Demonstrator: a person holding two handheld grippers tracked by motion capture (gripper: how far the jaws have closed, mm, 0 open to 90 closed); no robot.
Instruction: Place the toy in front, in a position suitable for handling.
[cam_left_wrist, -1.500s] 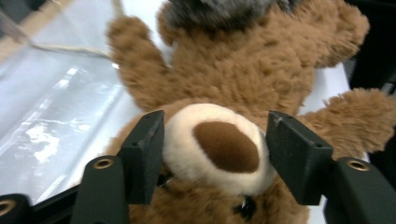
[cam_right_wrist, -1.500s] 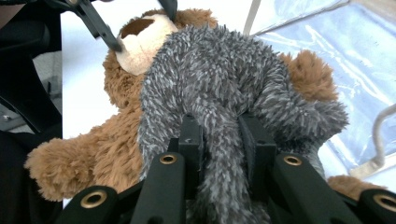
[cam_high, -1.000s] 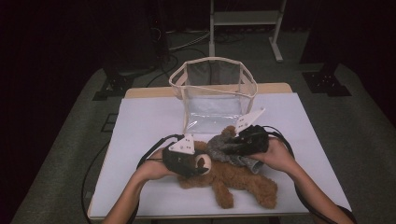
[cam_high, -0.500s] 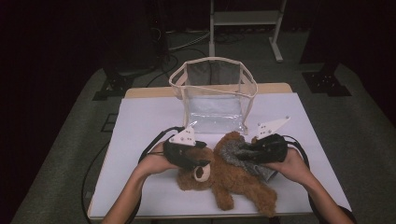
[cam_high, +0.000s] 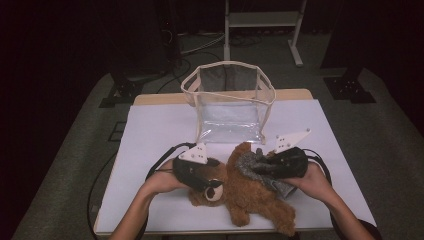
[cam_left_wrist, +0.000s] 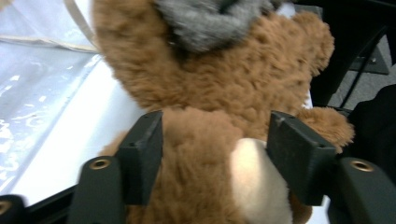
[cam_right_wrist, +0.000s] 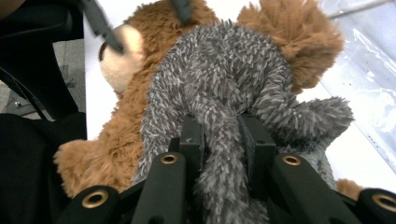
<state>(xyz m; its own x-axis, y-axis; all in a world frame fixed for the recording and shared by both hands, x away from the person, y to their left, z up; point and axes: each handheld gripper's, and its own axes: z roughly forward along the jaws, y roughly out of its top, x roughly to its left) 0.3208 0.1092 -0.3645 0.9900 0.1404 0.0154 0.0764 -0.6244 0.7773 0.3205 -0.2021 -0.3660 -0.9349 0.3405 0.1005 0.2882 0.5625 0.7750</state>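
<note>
Shifted since a second ago: right tool (cam_high: 260, 167) off toward the right of the teddy bear (cam_high: 250, 192), dragging the grey plush garment (cam_high: 252, 165) along. Left tool (cam_high: 207, 182) parked at the bear's head (cam_left_wrist: 201, 177), jaws just been opening, now mid-wide, head between the pads but looking barely squeezed. Right tool (cam_right_wrist: 219, 140) clamped narrow on a fold of the grey plush (cam_right_wrist: 219, 84).

Likely meaning: garment being worked along the bear's body, left side easing off its hold.

Bear lying on the white worktop (cam_high: 160, 125), just in front of the clear bag (cam_high: 227, 100), one arm near the bag's wall. Bear's legs close to the near worktop edge. Open room left and right of the bear; tight behind it, toward the bag.
</note>
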